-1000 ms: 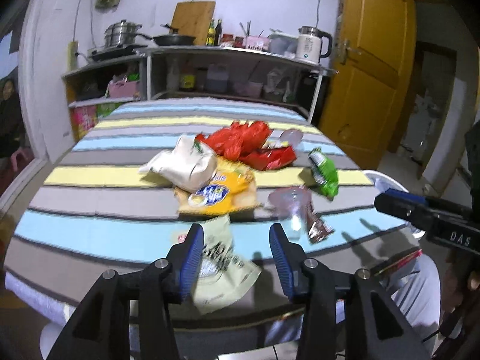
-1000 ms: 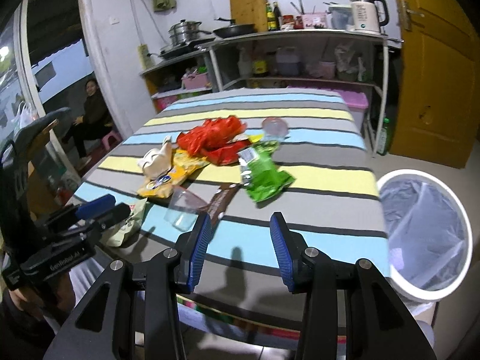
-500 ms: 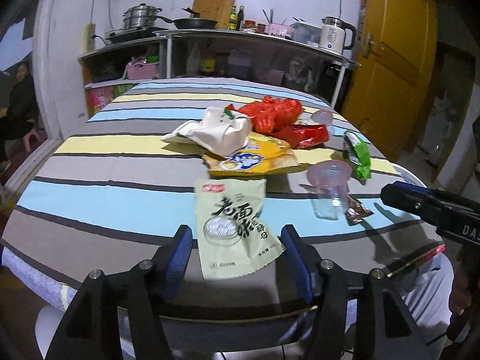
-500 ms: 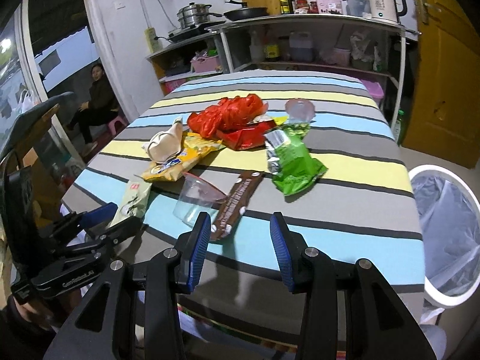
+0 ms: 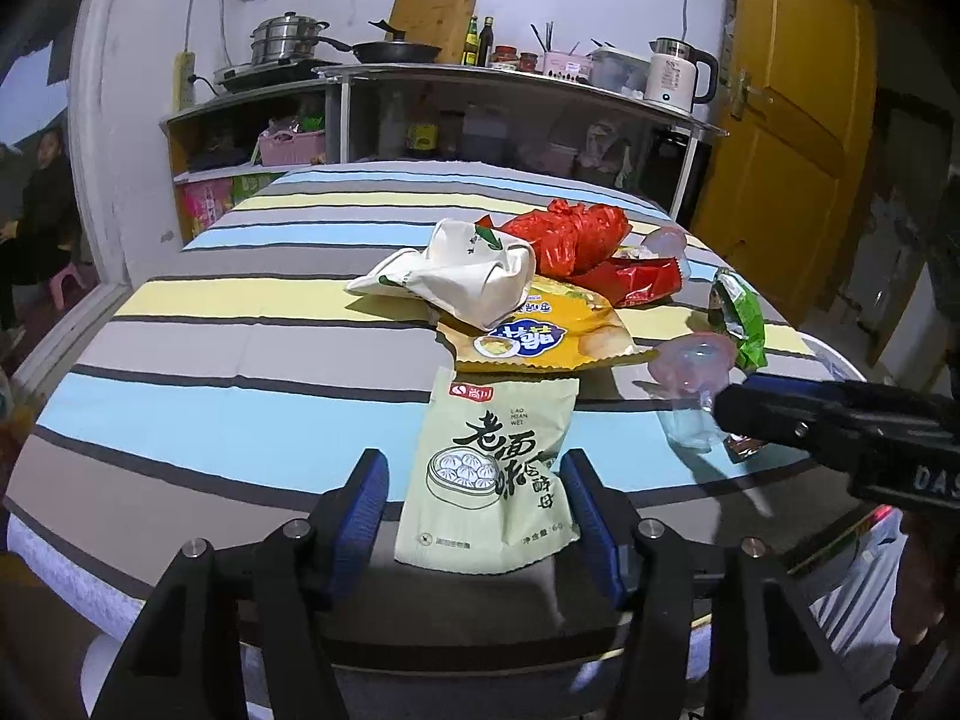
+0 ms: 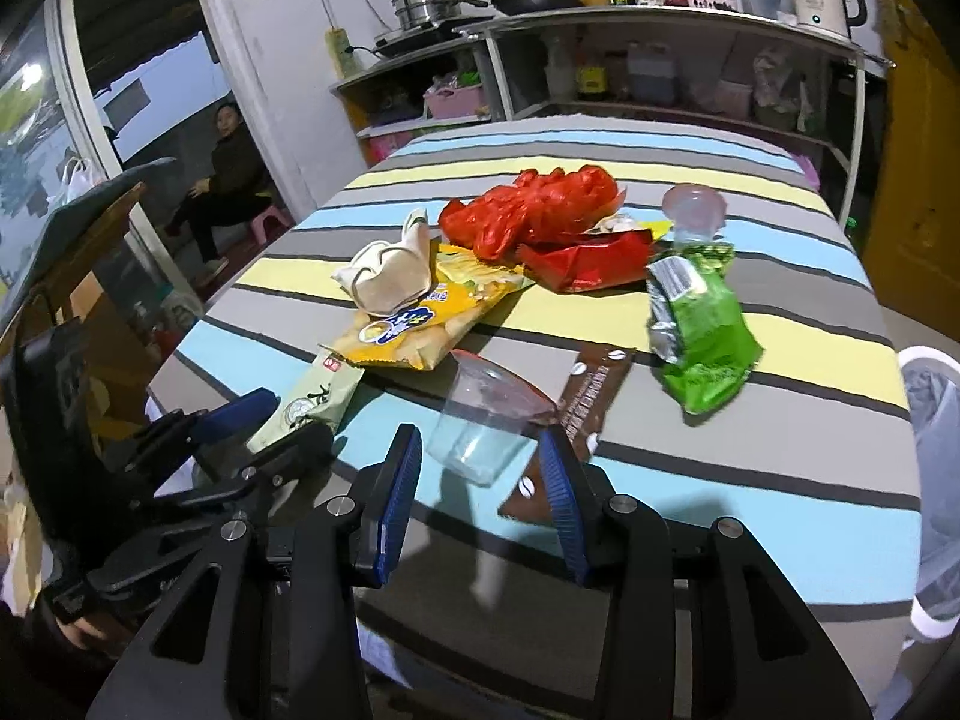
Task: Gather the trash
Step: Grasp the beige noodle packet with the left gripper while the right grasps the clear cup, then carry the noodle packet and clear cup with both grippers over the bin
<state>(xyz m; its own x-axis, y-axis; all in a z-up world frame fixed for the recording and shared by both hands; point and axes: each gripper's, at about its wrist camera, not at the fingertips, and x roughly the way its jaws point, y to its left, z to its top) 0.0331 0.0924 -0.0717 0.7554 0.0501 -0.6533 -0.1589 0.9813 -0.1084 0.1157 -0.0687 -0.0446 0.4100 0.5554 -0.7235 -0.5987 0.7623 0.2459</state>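
Trash lies spread on a table with a striped cloth [image 5: 240,354], mostly near the side of the person. The left gripper [image 5: 474,516] has its blue pads on both sides of a pale green snack packet [image 5: 492,474], which lies flat at the near edge of the table; the jaws are closing at this moment, and the pads do not yet press on the packet, a gap shows at each side. The right gripper [image 6: 480,498] is parted and holds nothing. A clear plastic cup [image 6: 486,420] lies on its side just in front of its fingers, with a brown wrapper [image 6: 591,396] touching it at the right. Farther on the table are a yellow chip bag [image 5: 540,336], a crumpled white bag [image 5: 468,276] resting on it, a red plastic bag [image 5: 570,234], a red wrapper [image 6: 588,258], a green packet [image 6: 702,336] and a second clear cup [image 6: 693,210]. A white bin [image 6: 936,480] with a liner stands beside the table at the right. Behind the table, shelves [image 5: 510,72] carry a kettle [image 5: 678,75] and pots.
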